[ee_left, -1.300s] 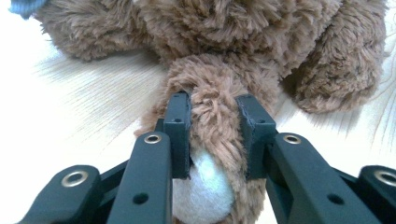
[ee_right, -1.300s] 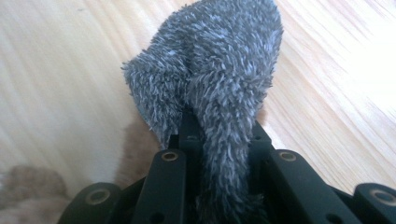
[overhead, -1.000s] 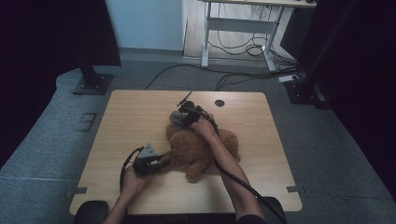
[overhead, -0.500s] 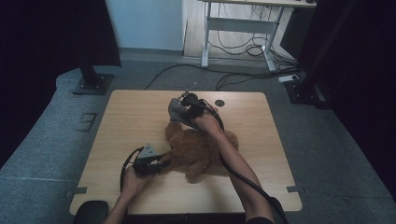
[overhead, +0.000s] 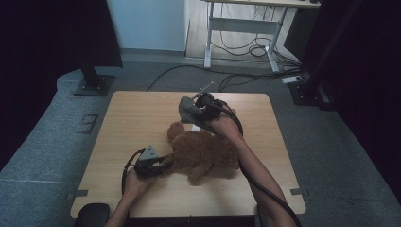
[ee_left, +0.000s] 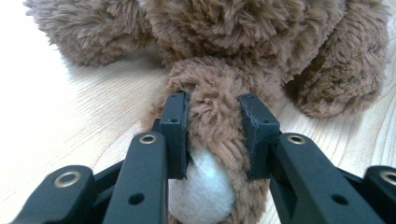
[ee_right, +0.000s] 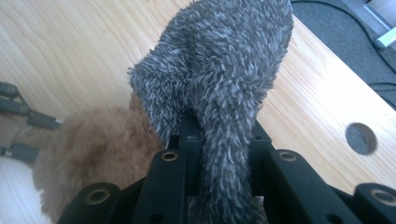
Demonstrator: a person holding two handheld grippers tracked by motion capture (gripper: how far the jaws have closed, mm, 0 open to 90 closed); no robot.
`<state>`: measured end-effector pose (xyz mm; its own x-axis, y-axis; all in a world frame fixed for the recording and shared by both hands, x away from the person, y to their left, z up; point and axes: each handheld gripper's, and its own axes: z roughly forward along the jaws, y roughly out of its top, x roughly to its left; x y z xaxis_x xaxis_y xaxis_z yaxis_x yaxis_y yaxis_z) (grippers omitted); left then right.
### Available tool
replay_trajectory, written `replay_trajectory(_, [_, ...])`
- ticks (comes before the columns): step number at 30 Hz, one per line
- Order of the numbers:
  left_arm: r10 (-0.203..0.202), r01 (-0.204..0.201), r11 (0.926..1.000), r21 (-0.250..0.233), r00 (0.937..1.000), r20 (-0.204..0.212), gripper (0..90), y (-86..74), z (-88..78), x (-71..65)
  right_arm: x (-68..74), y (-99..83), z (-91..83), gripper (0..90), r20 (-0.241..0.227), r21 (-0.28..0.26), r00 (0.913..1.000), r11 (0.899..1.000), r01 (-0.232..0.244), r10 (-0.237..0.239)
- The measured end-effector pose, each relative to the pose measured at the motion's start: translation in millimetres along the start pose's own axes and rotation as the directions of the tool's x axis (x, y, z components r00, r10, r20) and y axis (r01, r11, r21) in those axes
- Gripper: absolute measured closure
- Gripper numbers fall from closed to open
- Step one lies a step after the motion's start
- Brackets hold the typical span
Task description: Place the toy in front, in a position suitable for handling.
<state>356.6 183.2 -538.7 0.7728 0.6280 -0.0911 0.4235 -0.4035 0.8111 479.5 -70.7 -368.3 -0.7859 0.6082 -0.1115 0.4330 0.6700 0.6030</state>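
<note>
A brown teddy bear point(overhead: 203, 151) lies on the wooden table point(overhead: 132, 118). My left gripper point(overhead: 165, 163) is at the bear's near-left side. In the left gripper view it point(ee_left: 212, 121) is shut on a furry leg point(ee_left: 215, 93) with a white sole. My right gripper point(overhead: 198, 112) hangs above the bear's head, toward the far side of the table. It point(ee_right: 219, 135) is shut on a grey fuzzy cloth piece point(ee_right: 219, 60), which stands up from the jaws. That cloth point(overhead: 188, 109) is off the table. The bear's head point(ee_right: 93, 144) shows below it.
A round hole point(ee_right: 360, 138) is in the tabletop near the far right edge. Beyond the table lie floor cables point(overhead: 246, 78), a desk frame point(overhead: 241, 33) and a black stand point(overhead: 92, 82) at the far left. Bare wood lies left of the bear.
My right gripper has risen and moved toward the far edge with the grey cloth in it, away from the bear's head. The left gripper and the bear have stayed put.
</note>
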Motion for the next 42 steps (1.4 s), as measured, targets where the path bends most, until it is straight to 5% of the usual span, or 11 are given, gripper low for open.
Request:
replay_trajectory(20, [-0.002, 0.002, 1.0, -0.003, 1.0, 0.0, 64.7, -0.3, 0.0, 0.1, -28.6, -77.6, -67.7, 74.8, 0.1, -0.055, 0.9892, 0.993, -0.102, 0.107])
replay_trajectory(33, [-0.004, 0.004, 1.0, -0.006, 1.0, 0.0, 64.7, -0.7, 0.1, 0.2, -52.5, -141.9, -86.9, 74.8, 0.153, -0.074, 0.9578, 0.969, -0.234, 0.243])
replay_trajectory(42, [-0.004, 0.004, 1.0, -0.007, 1.0, 0.0, 64.7, -0.8, 0.0, 0.0, -51.1, -181.2, -93.6, 74.7, 0.191, -0.085, 0.9384, 0.957, -0.276, 0.288])
